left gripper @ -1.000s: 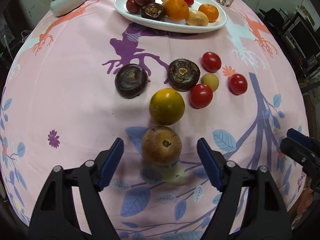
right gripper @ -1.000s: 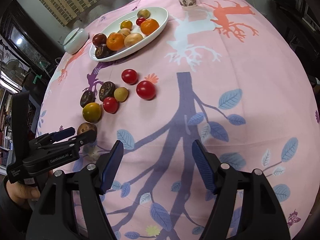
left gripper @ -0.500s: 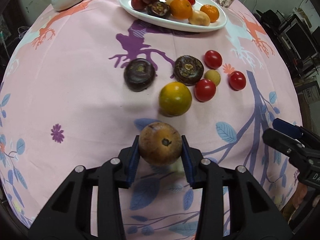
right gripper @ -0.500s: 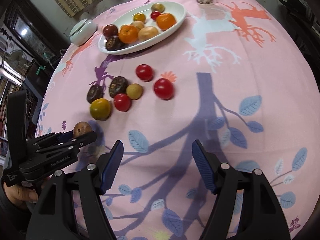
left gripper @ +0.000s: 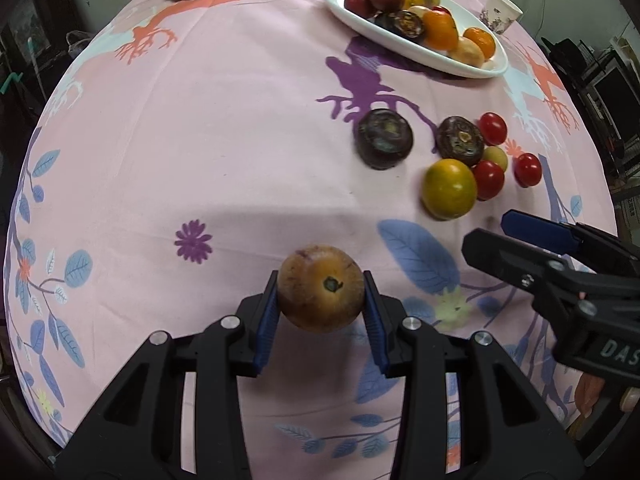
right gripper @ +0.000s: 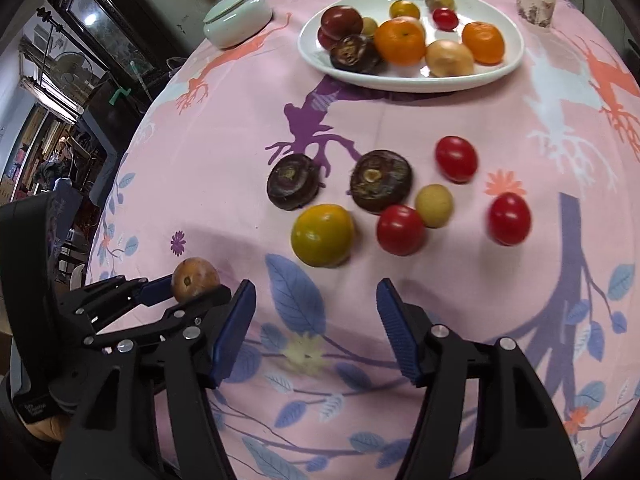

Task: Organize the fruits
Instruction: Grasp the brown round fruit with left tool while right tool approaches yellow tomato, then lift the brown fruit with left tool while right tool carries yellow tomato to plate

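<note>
Gripping a brown fruit [left gripper: 321, 288] between its blue pads, the left claw [left gripper: 320, 308] hangs over the desk [left gripper: 224, 152]; the right claw [right gripper: 316, 328] gapes empty just beside it.

A home dining room: patterned tablecloth [right gripper: 400, 112], fruit plate [right gripper: 516, 56], dark wooden cabinet [right gripper: 108, 20].

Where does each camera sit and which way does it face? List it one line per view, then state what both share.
Left wrist: sits on the left gripper, facing along its fingers over the pink tablecloth toward the white plate; its fingers clamp the brown fruit, and the right gripper enters at right.
Right wrist: sits on the right gripper, open, facing the loose fruit and plate; the left gripper shows at lower left.
Shared: brown fruit, plate, yellow-green fruit, lidded ceramic jar.
</note>
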Motion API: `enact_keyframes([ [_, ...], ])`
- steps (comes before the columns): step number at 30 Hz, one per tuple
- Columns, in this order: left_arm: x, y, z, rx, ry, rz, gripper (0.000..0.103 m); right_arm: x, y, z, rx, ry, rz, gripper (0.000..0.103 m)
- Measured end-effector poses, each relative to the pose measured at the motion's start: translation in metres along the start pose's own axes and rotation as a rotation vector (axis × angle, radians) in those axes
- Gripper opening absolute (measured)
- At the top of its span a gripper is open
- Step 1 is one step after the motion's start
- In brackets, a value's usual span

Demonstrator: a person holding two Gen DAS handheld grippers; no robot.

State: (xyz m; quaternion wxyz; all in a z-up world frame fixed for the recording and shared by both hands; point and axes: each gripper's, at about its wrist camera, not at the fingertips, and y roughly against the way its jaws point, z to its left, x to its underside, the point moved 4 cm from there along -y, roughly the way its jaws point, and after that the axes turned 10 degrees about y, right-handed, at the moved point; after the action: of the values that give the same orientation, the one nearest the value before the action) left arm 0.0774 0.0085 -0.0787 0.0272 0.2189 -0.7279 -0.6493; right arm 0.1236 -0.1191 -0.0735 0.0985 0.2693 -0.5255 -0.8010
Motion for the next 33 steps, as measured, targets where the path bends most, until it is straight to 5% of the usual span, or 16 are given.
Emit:
enact_keyframes([
  [8, -0.002, 0.001, 0.013, 0.000, -0.005, -0.006, 0.039, -0.016, -0.030, 0.003, 0.061, -0.013, 0.041, 0.055],
  [12, -0.003, -0.001, 0.015, 0.005, -0.004, -0.003, 0.039, -0.022, -0.036, 0.001, 0.122, -0.002, 0.035, 0.040],
  [15, -0.003, -0.002, 0.016, 0.010, -0.003, 0.002, 0.039, -0.023, -0.036, 0.000, 0.122, 0.003, 0.031, 0.039],
  [24, -0.015, 0.011, 0.009, 0.021, -0.017, -0.037, 0.039, -0.018, 0.016, -0.012, 0.080, -0.012, -0.060, 0.039],
  [33, -0.064, 0.033, -0.033, 0.067, -0.077, -0.110, 0.039, -0.040, 0.067, -0.055, 0.126, -0.045, -0.159, 0.039],
])
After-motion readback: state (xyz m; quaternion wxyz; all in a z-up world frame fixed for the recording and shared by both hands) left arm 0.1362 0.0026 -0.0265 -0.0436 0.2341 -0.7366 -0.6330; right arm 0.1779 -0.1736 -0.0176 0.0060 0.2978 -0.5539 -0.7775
